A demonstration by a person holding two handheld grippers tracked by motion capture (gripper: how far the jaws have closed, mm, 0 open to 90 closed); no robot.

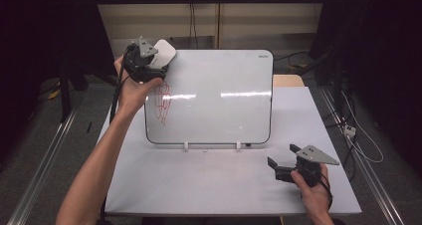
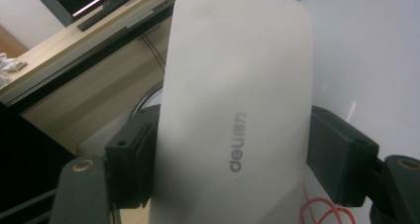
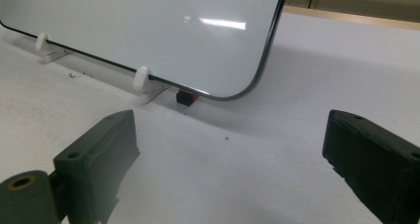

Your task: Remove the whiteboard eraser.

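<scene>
Left gripper (image 1: 149, 60) clamps white eraser (image 2: 237, 110) at whiteboard (image 1: 219, 95) top-left corner, above red scribble (image 1: 161, 101). Right gripper (image 1: 283, 160) wide open, empty, over table (image 1: 199, 185).

High view: lit from overhead, dark at left and right edges. Two glare streaks across the whiteboard (image 1: 214, 95) mid-frame, worktop (image 1: 224, 185) evenly bright. Left gripper view: eraser (image 2: 237, 110) close, soft, probably out of focus. Right gripper view: jaws slightly blurred, soft shadow under the board.
</scene>
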